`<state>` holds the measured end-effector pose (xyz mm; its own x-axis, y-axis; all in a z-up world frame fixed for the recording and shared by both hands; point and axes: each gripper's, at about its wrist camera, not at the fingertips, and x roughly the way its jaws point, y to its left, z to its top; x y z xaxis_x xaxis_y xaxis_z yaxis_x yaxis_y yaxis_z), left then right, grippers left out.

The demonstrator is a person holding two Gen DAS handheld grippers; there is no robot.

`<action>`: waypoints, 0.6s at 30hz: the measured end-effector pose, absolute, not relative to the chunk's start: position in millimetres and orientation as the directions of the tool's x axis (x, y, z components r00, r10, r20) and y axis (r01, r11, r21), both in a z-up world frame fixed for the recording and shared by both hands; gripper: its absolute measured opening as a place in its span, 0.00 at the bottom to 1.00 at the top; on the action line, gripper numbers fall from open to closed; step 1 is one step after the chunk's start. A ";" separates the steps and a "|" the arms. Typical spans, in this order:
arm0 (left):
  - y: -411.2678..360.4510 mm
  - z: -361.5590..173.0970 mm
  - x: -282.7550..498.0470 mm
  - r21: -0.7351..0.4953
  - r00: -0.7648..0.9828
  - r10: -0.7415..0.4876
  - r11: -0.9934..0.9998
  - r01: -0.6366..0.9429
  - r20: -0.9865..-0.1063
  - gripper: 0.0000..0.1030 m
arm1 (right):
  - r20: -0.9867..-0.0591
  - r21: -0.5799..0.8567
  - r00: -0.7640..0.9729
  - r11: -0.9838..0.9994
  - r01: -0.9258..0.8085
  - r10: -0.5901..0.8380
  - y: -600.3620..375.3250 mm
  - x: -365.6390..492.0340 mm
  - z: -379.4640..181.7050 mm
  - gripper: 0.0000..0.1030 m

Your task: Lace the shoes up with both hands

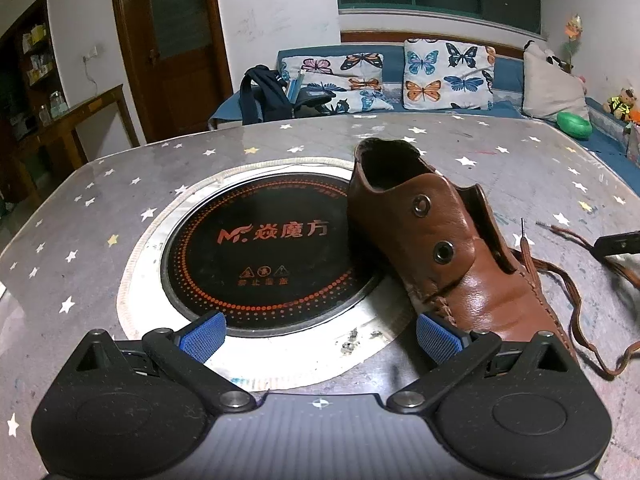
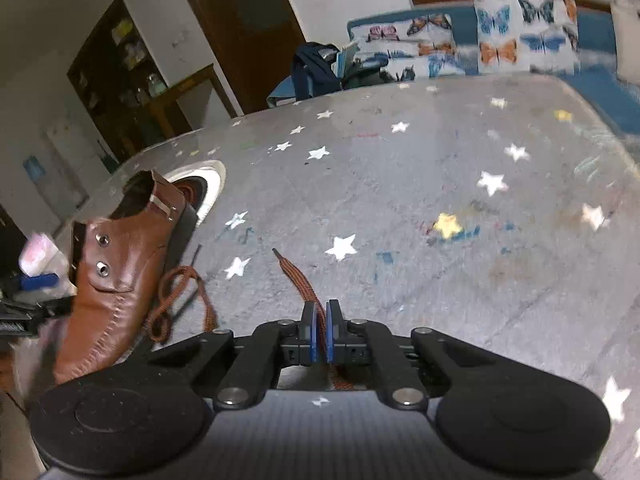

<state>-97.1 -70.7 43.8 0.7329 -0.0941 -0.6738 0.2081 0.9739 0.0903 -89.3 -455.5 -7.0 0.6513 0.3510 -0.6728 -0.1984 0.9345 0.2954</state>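
Brown shoe [image 1: 460, 248], orange-brown lace [image 2: 298, 280], grey star-patterned tablecloth [image 2: 420, 200], butterfly-print cushions [image 1: 448, 76]

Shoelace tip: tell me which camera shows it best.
The right wrist view: the shoelace tip lies sharp on the bare table, ahead of the right tool, which is shut on the lace. The left wrist view shows a thin tip beside the shoe.

Open left claw [image 1: 320, 330] beside brown shoe [image 1: 448, 248], lace [image 1: 568, 276] loose.
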 end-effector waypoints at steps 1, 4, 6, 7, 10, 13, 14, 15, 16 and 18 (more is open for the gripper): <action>-71.4 43.9 -97.7 0.093 0.733 -0.095 0.973 0.212 -0.674 1.00 | -0.675 0.257 0.658 0.942 -0.216 0.334 -450.7 -91.3 -6.4 0.06; -72.3 44.8 -98.8 0.094 0.733 -0.098 0.972 0.216 -0.673 1.00 | -0.679 0.150 0.672 0.952 -0.266 0.295 -434.4 -96.5 -5.1 0.14; -72.6 45.2 -98.6 0.092 0.733 -0.099 0.972 0.216 -0.674 1.00 | -0.680 0.068 0.685 0.953 -0.296 0.261 -421.4 -99.6 -5.9 0.16; -72.7 45.3 -98.4 0.091 0.732 -0.098 0.973 0.214 -0.674 1.00 | -0.677 0.037 0.694 0.953 -0.300 0.244 -417.1 -100.9 -6.7 0.16; -71.7 45.2 -98.7 0.085 0.728 -0.099 0.974 0.212 -0.679 1.00 | -0.677 0.041 0.697 0.958 -0.283 0.235 -415.8 -101.1 -5.9 0.13; -71.3 45.3 -100.1 0.087 0.725 -0.095 0.974 0.210 -0.682 1.00 | -0.674 0.075 0.698 0.962 -0.261 0.242 -419.9 -101.6 -5.6 0.03; -71.2 45.2 -100.4 0.088 0.725 -0.094 0.974 0.209 -0.682 1.00 | -0.671 0.091 0.699 0.964 -0.251 0.246 -422.1 -102.9 -5.0 0.02; -71.3 45.2 -100.4 0.088 0.724 -0.092 0.974 0.208 -0.684 1.00 | -0.666 0.100 0.704 0.965 -0.243 0.246 -423.1 -104.7 -3.9 0.01; -71.6 45.2 -100.6 0.089 0.723 -0.091 0.974 0.207 -0.685 1.00 | -0.661 0.104 0.710 0.966 -0.236 0.244 -424.1 -107.0 -2.1 0.01; -72.9 45.6 -101.2 0.094 0.722 -0.088 0.974 0.207 -0.686 1.00 | -0.644 0.113 0.724 0.967 -0.227 0.246 -425.4 -112.0 2.6 0.01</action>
<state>-101.2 -72.9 45.6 0.7223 -0.0877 -0.6860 0.2073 0.9738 0.0939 -112.0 -425.4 2.6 0.7243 0.2456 -0.6442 -0.2271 0.9672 0.1134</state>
